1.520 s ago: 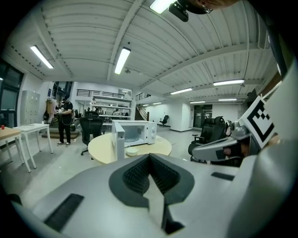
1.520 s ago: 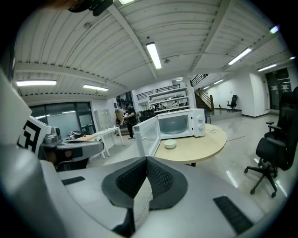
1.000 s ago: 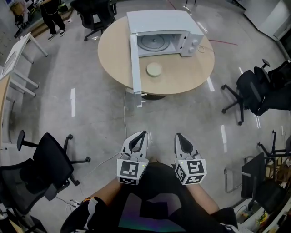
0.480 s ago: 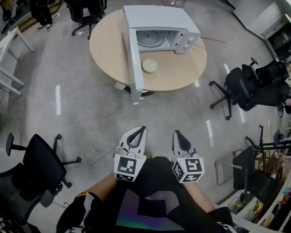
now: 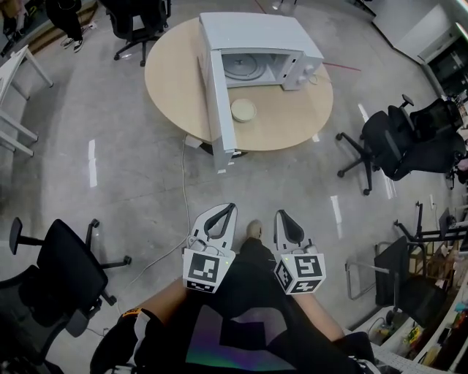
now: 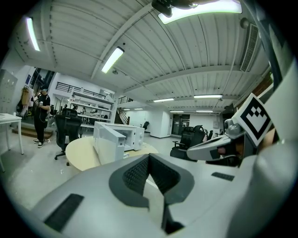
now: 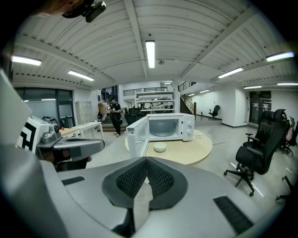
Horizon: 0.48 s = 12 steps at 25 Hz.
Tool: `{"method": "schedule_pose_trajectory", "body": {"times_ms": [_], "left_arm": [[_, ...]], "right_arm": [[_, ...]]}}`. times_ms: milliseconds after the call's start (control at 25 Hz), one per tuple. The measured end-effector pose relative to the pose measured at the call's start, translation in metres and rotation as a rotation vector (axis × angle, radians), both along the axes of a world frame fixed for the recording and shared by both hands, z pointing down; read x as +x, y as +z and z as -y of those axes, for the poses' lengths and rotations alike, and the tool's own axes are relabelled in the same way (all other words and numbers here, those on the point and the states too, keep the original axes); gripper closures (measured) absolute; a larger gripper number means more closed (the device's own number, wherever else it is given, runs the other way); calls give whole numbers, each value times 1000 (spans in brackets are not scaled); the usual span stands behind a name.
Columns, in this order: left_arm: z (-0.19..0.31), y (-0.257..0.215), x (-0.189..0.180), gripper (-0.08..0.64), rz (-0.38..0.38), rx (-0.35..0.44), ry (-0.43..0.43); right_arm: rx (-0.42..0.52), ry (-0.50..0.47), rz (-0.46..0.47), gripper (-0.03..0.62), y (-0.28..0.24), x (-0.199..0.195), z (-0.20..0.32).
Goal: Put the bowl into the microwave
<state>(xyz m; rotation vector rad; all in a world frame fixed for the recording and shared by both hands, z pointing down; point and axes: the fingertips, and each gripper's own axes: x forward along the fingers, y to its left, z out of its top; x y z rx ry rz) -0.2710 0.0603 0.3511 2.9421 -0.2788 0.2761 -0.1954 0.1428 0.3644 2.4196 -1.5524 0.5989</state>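
A small pale bowl sits on the round wooden table, just in front of the white microwave. The microwave's door stands wide open, swung out past the table's near edge, and its turntable shows inside. The right gripper view shows the same bowl and microwave far ahead. My left gripper and right gripper hang close to my body, well short of the table. Both are shut with nothing between the jaws.
Black office chairs stand at the lower left, at the right and beyond the table. A cable trails over the grey floor from the table. A person stands far off at the upper left.
The view has shifted toward the table over the last second. A shoe tip now shows between the two grippers. Both grippers stay shut and side by side.
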Motion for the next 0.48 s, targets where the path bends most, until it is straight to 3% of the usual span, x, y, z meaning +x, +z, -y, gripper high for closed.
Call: {"method": "schedule_pose_trajectory", "body": {"times_ms": [480], "left_arm": [[8,4,26,515,46,13,-60]], "right_arm": [[19,-79,32,575,8,31,21]]}}
